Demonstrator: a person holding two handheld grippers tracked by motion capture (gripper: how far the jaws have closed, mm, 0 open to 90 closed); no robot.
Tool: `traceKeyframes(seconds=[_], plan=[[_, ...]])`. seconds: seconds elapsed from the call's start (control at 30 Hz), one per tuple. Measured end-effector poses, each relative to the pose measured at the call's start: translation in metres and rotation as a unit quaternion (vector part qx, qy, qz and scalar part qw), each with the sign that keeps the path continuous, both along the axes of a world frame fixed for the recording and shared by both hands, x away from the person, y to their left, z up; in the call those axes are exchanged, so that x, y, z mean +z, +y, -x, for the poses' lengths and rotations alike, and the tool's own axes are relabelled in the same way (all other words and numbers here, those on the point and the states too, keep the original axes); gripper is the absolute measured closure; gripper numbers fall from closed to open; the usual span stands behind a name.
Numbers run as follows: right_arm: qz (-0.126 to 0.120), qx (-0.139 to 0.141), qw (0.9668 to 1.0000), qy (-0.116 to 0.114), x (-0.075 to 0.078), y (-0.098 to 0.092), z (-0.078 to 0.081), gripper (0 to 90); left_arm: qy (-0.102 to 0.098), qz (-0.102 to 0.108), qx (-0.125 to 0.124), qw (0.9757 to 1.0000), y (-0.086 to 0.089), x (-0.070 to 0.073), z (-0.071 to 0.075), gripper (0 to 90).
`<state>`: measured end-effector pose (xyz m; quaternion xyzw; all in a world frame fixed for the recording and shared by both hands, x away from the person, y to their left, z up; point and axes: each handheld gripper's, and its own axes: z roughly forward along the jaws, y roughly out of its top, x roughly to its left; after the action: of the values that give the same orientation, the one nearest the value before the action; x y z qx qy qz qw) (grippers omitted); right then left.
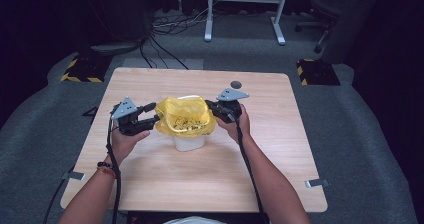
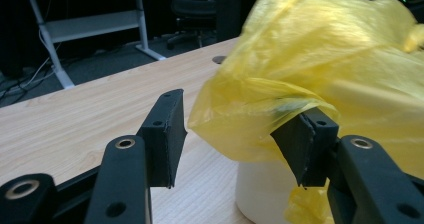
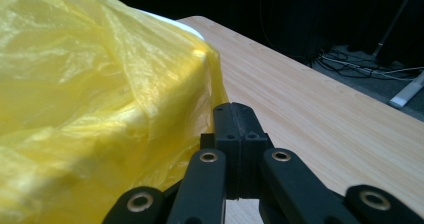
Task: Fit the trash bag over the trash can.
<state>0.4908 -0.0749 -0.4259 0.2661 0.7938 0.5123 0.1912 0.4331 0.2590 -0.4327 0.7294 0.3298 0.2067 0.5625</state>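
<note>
A yellow plastic bag (image 1: 184,115) lines a white container (image 1: 189,143) at the middle of the wooden table (image 1: 200,179); its rim spills over the container's edge. My left gripper (image 1: 150,113) sits at the bag's left side. In the left gripper view its jaws (image 2: 240,139) stand open, and a fold of the bag (image 2: 325,69) drapes onto the tip of the right jaw above the container (image 2: 260,189). My right gripper (image 1: 212,107) is at the bag's right side. Its jaws (image 3: 242,129) are shut against each other beside the hanging bag (image 3: 75,109), with no plastic seen between them.
A small dark round hole (image 1: 236,84) marks the table behind the right gripper. Beyond the far edge stand a white desk frame (image 1: 245,9), an office chair (image 1: 327,9) and two black-and-yellow striped blocks (image 1: 80,69) on the grey carpet.
</note>
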Motion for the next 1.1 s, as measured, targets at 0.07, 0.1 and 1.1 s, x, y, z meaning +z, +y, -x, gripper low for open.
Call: traceKeyframes(seconds=[0.07,0.1,1.1], plan=[[0.005,0.001,1.0,0.004,-0.002,0.001,-0.001,90.0,0.02,-0.015,-0.002,0.9997,-0.003,-0.003,-0.006,53.2],[0.005,0.003,1.0,0.007,-0.003,0.001,-0.002,90.0,0.027,-0.034,0.006,0.999,-0.006,-0.005,-0.009,56.0],[0.02,0.013,0.9989,0.039,-0.014,-0.028,0.025,52.3,0.076,-0.154,-0.022,0.9849,-0.002,-0.035,0.017,42.3]])
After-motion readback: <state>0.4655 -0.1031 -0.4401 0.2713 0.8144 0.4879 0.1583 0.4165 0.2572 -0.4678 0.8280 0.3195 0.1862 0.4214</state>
